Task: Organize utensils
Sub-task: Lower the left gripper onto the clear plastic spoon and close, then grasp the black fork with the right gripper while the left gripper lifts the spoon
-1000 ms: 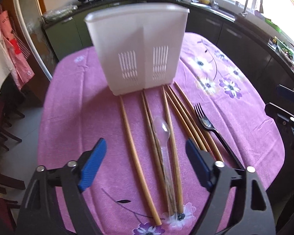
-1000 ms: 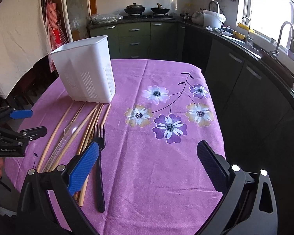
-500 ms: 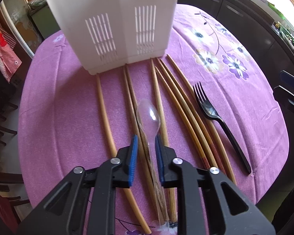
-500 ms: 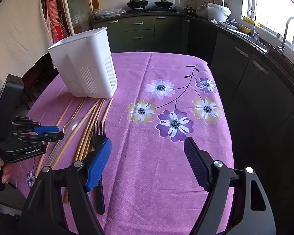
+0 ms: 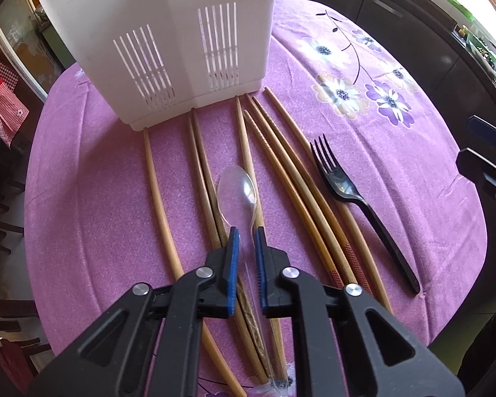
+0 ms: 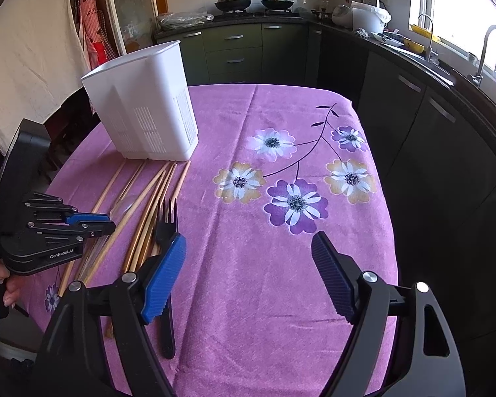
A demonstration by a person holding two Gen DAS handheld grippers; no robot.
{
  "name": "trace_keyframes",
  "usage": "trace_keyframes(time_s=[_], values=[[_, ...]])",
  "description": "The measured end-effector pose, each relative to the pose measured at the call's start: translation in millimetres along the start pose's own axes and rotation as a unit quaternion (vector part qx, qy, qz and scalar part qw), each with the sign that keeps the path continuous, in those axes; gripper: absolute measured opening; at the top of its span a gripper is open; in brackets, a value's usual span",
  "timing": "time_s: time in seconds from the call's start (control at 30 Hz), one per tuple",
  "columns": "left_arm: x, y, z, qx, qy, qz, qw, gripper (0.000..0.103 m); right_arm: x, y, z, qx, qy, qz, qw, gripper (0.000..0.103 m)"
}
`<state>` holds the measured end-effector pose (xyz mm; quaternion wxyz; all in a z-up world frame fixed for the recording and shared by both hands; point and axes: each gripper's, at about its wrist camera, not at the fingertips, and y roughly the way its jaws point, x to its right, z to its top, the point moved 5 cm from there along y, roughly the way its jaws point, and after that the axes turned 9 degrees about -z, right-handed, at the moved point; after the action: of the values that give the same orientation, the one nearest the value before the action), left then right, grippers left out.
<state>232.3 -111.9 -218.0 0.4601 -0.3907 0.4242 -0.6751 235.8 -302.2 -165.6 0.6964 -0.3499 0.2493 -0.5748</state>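
Your left gripper pinches clear spoon handle, chopsticks crowding both sides, white caddy ahead. Your right gripper gapes wide over bare tablecloth, fork alongside.

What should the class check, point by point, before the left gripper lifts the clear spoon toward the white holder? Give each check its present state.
1. Left gripper straddles the handle of the clear spoon: ok.
2. Pads actually clamp the handle: cannot tell; a narrow gap shows and the handle is transparent.
3. No chopsticks caught between the fingers: cannot tell; the spoon lies on them.
4. White holder stands upright, top open: ok.
5. Right gripper is open, empty and apart from the spoon: ok.
6. Black fork lies off to the side, outside the lift path: ok.
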Motion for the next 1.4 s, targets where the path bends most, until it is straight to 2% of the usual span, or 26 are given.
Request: trace_keyframes(time_s=[0.17,0.37,0.5,0.6,0.77,0.83,0.9,0.97,1.0,1.03,1.07,1.23,1.4], values=[[-9.7,1.8,-0.1,-0.009,-0.014,-0.019,0.9997,0.010,-2.2,2.3,-1.4,-0.003,-0.005,0.000,1.000,0.081],[-11.3,6.0,-2.4,-0.014,-0.005,-0.013,0.9998,0.010,-4.2,3.4,-2.2,-0.005,-0.010,-0.002,1.000,0.081],[-5.4,8.0,-1.5,-0.012,0.016,0.007,0.9998,0.010,-7.4,4.8,-1.4,-0.007,-0.014,-0.002,1.000,0.081],[-5.6,8.2,0.1,-0.009,0.015,0.002,0.9998,0.009,-10.7,5.9,-1.5,-0.011,-0.018,0.002,1.000,0.081],[-9.0,-13.1,-1.3,0.025,0.009,-0.027,0.9993,0.008,-14.0,11.5,-2.6,-0.034,-0.022,0.014,0.999,0.081],[-8.8,-26.4,-2.2,0.045,0.009,-0.042,0.9981,0.008,-20.1,14.0,-1.6,-0.045,-0.029,0.033,0.998,0.081],[-7.9,-37.5,-3.7,0.061,0.011,-0.048,0.9969,0.008,-29.3,18.5,-1.1,-0.062,-0.039,0.063,0.995,0.076],[-5.0,-48.6,-4.4,0.080,0.012,-0.059,0.9950,0.008,-40.7,25.6,-2.3,-0.085,-0.057,0.084,0.991,0.055],[-4.3,-52.9,-5.2,0.085,0.013,-0.062,0.9944,0.008,-45.9,29.7,-2.7,-0.095,-0.066,0.090,0.989,0.049],[-2.5,-59.1,-5.7,0.094,0.017,-0.067,0.9932,0.008,-50.6,33.5,-3.4,-0.104,-0.073,0.095,0.987,0.037],[-0.6,-64.5,-7.6,0.103,0.019,-0.068,0.9922,0.008,-56.1,37.7,-4.5,-0.116,-0.081,0.101,0.985,0.030],[3.8,-85.7,-9.6,0.130,0.032,-0.070,0.9885,0.008,-76.1,49.2,-3.3,-0.146,-0.103,0.120,0.977,0.028],[2.4,-96.2,-11.7,0.143,0.037,-0.074,0.9863,0.008,-87.1,57.1,-0.2,-0.157,-0.120,0.109,0.974,0.023]])
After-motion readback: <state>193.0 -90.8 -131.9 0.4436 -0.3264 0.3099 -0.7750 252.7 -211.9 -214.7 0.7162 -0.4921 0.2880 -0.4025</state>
